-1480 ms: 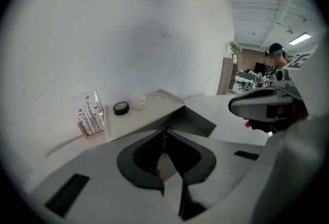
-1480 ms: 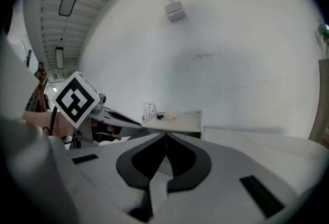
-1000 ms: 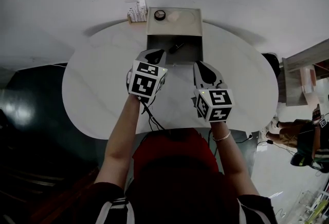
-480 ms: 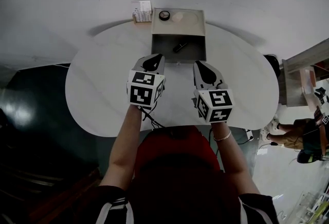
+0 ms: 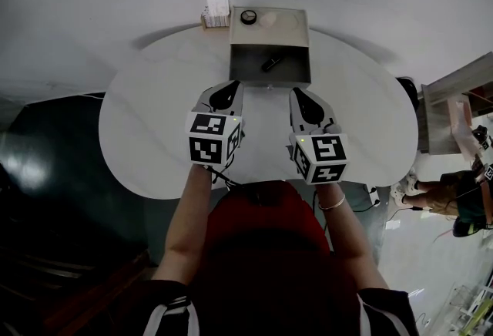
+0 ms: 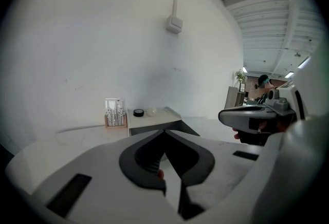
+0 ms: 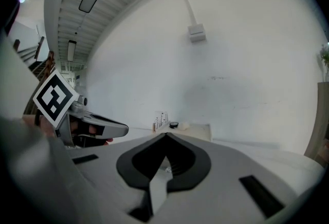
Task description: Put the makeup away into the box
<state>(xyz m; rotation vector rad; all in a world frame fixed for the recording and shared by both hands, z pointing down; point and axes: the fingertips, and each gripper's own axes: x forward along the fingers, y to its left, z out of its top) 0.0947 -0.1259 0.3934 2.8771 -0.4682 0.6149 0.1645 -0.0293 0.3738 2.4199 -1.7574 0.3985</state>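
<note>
The left gripper (image 5: 233, 85) and right gripper (image 5: 297, 93) both have their jaws closed with nothing held, side by side above the white desk (image 5: 154, 119). A dark makeup stick (image 5: 269, 63) lies inside the open box (image 5: 294, 71) at the desk's far edge.

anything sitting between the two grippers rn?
No. In the head view only bare white table shows between the left gripper and the right gripper. The box is beyond their tips.
</note>
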